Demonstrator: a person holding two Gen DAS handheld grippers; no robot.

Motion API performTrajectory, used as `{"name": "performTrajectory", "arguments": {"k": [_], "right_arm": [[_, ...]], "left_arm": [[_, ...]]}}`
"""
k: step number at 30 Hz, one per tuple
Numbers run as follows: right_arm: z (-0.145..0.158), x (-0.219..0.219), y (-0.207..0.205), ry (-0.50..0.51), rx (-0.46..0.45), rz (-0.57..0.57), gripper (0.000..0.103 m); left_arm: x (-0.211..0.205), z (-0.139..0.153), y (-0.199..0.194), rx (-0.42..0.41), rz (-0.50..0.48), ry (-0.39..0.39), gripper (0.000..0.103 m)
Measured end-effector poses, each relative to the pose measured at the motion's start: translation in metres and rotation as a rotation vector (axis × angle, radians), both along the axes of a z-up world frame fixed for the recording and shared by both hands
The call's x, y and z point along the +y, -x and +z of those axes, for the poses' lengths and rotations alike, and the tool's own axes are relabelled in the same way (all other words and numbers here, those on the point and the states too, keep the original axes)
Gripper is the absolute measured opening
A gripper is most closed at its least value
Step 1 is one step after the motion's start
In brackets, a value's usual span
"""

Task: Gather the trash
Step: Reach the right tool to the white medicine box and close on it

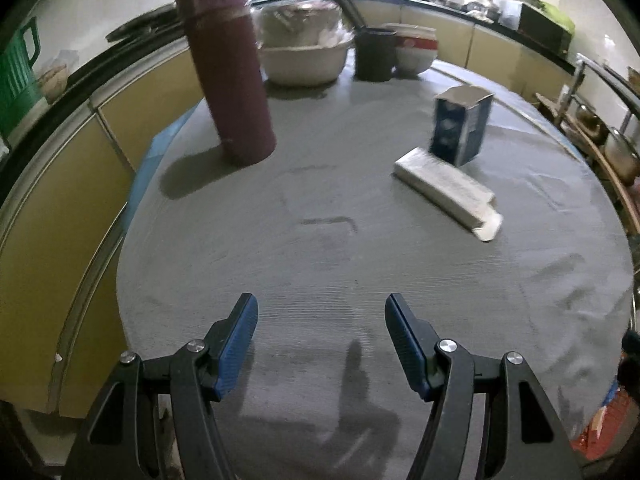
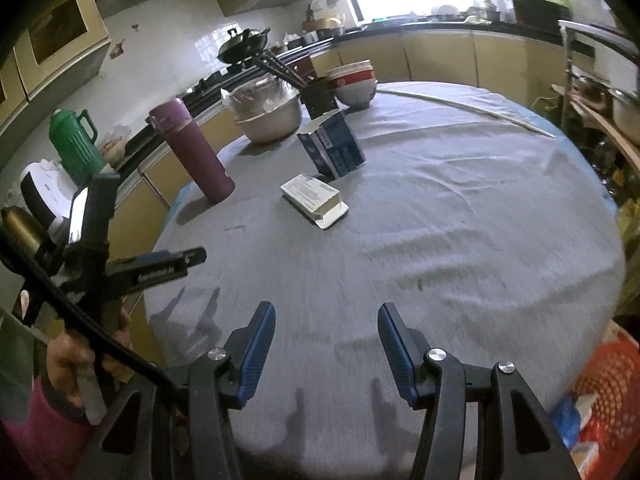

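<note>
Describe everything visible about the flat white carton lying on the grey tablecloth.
The flat white rectangular carton looks like thin cardboard, with small, unreadable print on its top face. It lies flat on the grey tablecloth, one end flap open and resting on the cloth. It sits in front of the upright blue carton, seemingly just apart from it. Neither gripper touches it.

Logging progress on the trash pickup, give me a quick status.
Both tongs, left and right, open, empty. White box flat, blue box upright, untouched. Path clear.
</note>
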State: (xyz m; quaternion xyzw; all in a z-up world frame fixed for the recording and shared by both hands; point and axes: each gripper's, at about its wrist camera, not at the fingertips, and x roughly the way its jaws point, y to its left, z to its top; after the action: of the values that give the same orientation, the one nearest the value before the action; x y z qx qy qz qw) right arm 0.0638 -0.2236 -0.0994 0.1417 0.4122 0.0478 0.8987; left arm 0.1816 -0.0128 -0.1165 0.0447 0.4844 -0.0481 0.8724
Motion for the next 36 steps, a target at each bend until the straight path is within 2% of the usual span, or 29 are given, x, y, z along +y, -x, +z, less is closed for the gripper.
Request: {"name": "performTrajectory", "arguments": {"k": [8, 10, 12, 17, 20, 23, 28, 29, 31, 35, 36], "right_arm": [[-0.017, 0.003, -0.091, -0.027, 0.038, 0.083, 0.060], [-0.022, 0.004, -0.111, -0.046, 0.047, 0.106, 0.066], [-0.031, 0.007, -0.135, -0.065, 0.065, 0.135, 0.067], [-0.044, 0.015, -0.186, -0.032, 0.069, 0.208, 0.070], [-0.050, 0.020, -0.208, 0.014, 0.062, 0.245, 0.072], [-0.056, 0.027, -0.225, 0.017, 0.081, 0.297, 0.074], [-0.074, 0.045, -0.233, 0.096, 0.137, 0.364, 0.074], [-0.074, 0.047, -0.231, 0.120, 0.115, 0.363, 0.074], [-0.075, 0.050, -0.225, 0.159, 0.086, 0.346, 0.051], [-0.075, 0.039, -0.212, 0.139, 0.080, 0.306, 0.048], [-0.074, 0.035, -0.206, 0.125, 0.086, 0.305, 0.048]], "left_arm": [[0.019, -0.012, -0.021, 0.036, 0.036, -0.036, 0.067], [0.023, -0.014, -0.025, 0.043, 0.042, -0.041, 0.067], [0.028, -0.016, -0.029, 0.051, 0.050, -0.045, 0.067], [0.036, -0.017, -0.037, 0.062, 0.061, -0.053, 0.067], [0.037, -0.017, -0.042, 0.061, 0.060, -0.061, 0.067], [0.037, -0.017, -0.046, 0.060, 0.060, -0.065, 0.067], [0.032, -0.015, -0.056, 0.078, 0.045, -0.036, 0.067], [0.030, -0.013, -0.059, 0.078, 0.041, -0.032, 0.067], [0.025, -0.008, -0.064, 0.071, 0.029, -0.025, 0.067], [0.008, 0.014, -0.078, 0.040, -0.030, 0.033, 0.067], [0.002, 0.020, -0.083, 0.031, -0.054, 0.052, 0.070]]}}
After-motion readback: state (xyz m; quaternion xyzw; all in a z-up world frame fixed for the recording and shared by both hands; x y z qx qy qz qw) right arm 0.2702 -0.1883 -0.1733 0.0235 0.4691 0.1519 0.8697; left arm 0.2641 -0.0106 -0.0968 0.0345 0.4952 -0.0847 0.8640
